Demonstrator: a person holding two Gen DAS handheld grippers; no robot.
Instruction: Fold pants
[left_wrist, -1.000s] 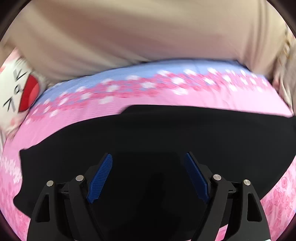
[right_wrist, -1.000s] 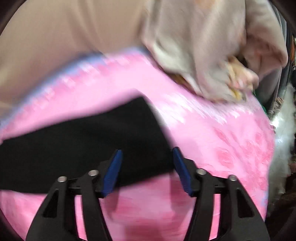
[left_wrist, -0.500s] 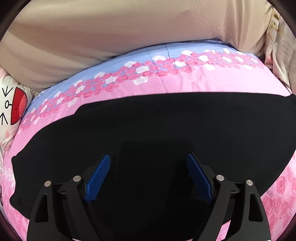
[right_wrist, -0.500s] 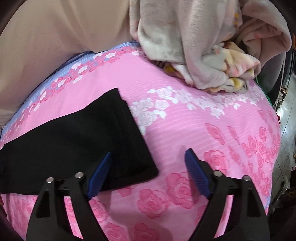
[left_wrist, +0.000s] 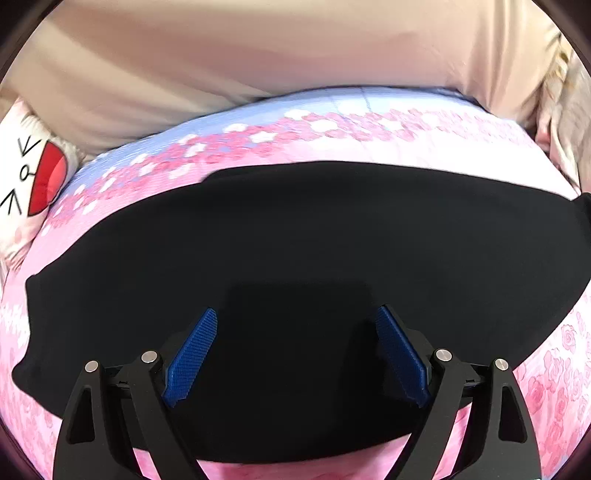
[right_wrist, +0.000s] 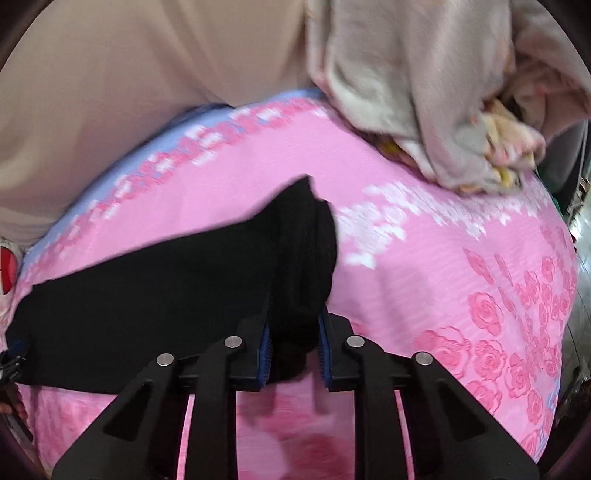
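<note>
Across the pink rose-print bedsheet (right_wrist: 424, 280) lie the black fabric pants (left_wrist: 314, 251), spread flat. Their right end is bunched and pinched in the right tongs (right_wrist: 294, 343), which have just been closing, probably to carry it over for a fold. Wide open, the left tongs (left_wrist: 295, 354) hover over the middle, holding nothing. Black fabric hides any seams; the near edge is cut off.

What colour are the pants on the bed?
Plain black pants, no pattern visible; the left wrist view shows them best.

one pants (left_wrist: 314, 251), two claws, one blanket (right_wrist: 424, 92)
</note>
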